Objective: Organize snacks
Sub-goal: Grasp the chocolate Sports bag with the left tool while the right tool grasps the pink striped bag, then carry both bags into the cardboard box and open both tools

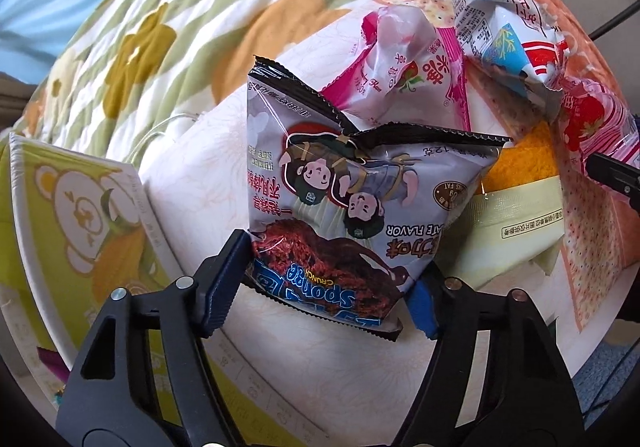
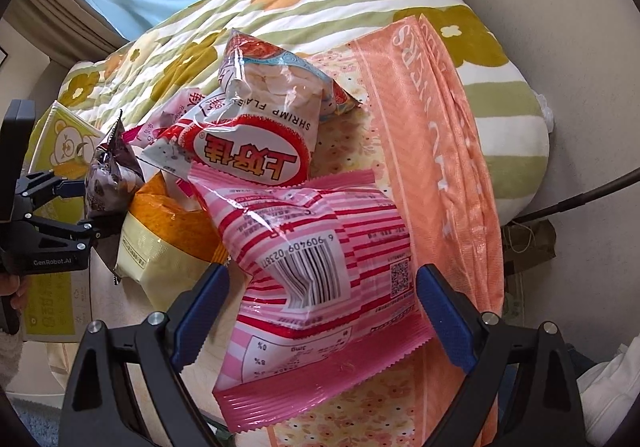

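Jaws around grey chocolate packet (image 1: 344, 207), seemingly

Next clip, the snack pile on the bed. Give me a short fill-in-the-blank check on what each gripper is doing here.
1. The left gripper is shut on the grey ____ -flavour sponge crunch packet.
2. The right gripper is ____ around the pink striped packet.
3. The red-and-white bag behind the pink striped packet reads ____ flavour.

Missing words: chocolate; open; shrimp
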`<state>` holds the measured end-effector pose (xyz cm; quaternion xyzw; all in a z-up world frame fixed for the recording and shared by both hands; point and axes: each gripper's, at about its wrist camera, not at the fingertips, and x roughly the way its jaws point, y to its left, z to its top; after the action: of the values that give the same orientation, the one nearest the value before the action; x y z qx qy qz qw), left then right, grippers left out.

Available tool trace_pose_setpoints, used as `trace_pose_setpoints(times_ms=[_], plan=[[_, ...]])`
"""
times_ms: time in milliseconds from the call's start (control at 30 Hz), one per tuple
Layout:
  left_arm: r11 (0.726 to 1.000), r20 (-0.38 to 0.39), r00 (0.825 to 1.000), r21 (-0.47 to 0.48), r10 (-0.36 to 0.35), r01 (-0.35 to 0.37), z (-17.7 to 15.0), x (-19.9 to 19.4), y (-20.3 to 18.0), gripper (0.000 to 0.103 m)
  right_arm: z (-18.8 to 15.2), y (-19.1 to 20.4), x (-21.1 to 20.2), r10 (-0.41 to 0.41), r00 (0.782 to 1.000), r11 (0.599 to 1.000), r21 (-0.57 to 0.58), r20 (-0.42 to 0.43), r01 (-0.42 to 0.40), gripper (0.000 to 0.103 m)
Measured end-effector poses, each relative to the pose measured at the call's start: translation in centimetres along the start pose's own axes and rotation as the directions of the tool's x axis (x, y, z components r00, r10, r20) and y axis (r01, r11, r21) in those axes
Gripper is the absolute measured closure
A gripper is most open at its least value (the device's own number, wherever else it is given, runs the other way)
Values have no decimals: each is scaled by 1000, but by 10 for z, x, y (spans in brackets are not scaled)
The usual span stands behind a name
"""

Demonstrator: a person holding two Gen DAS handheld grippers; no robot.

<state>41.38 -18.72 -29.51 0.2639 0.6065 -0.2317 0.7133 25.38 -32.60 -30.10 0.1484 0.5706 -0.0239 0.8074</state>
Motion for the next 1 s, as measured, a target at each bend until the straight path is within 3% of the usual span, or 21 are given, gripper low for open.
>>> trace_pose_setpoints(times_ms=[300, 367, 433, 533, 1000], plan=[[999, 6, 1000, -37, -9, 10, -17, -7, -2, 42, 2, -8, 5, 46, 999, 999, 8, 7, -46, 10], [997, 12, 1000, -71, -16, 17, -24, -10, -1, 42, 2, -6, 5, 44, 999, 999, -12, 6, -44, 13], [994, 21, 999, -102, -31, 33, -29, -14, -1, 42, 2, -4, 5, 40, 999, 999, -37, 0, -40, 23], [991, 34, 999, -129, -36, 41, -34, -19, -1, 42, 2, -5, 5, 47, 999, 998, -37, 4, -46, 27], [961, 163, 986, -264, -39, 82, -67, -76, -19, 42, -4, 1, -39, 93, 992, 993, -82, 81, -86, 32]])
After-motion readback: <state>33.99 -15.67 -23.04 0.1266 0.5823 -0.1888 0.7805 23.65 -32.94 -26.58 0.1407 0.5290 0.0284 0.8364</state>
